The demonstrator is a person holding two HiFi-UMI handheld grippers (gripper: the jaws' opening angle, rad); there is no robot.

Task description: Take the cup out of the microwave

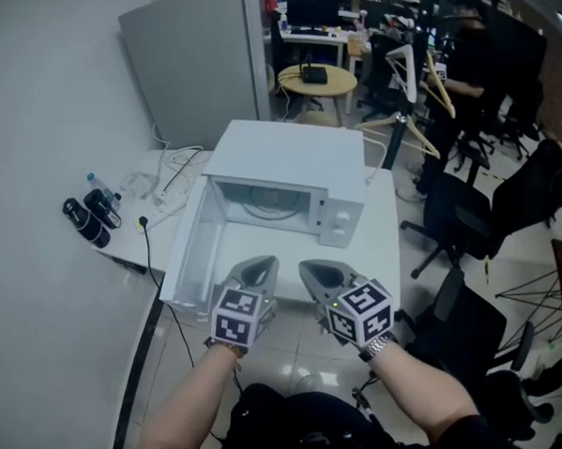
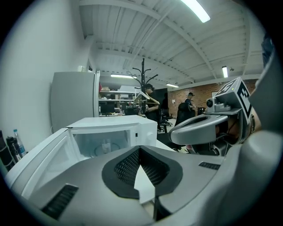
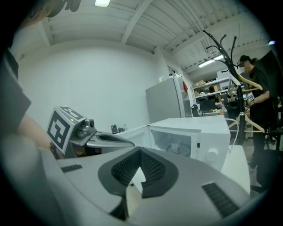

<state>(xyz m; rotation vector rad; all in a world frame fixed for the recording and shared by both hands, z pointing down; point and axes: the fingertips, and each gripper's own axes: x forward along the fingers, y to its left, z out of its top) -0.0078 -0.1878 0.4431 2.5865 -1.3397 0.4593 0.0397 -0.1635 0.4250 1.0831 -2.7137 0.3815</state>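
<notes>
A white microwave (image 1: 287, 157) stands on a white table (image 1: 384, 246), with its door (image 1: 191, 256) swung open to the left. In the left gripper view a small pale cup (image 2: 106, 146) stands on the turntable inside the cavity. The same cup (image 3: 175, 147) shows in the right gripper view. Both grippers hover side by side short of the table's near edge, in front of the opening and pointing at it. My left gripper (image 1: 258, 264) is shut and holds nothing. My right gripper (image 1: 313, 267) is also shut and holds nothing.
Dark bottles (image 1: 93, 215) and a power strip with cables (image 1: 162, 189) lie on the table left of the open door. A grey cabinet (image 1: 197, 64) stands behind. Office chairs (image 1: 468, 209), a round wooden table (image 1: 316, 81) and a person (image 1: 470, 59) are to the right and behind.
</notes>
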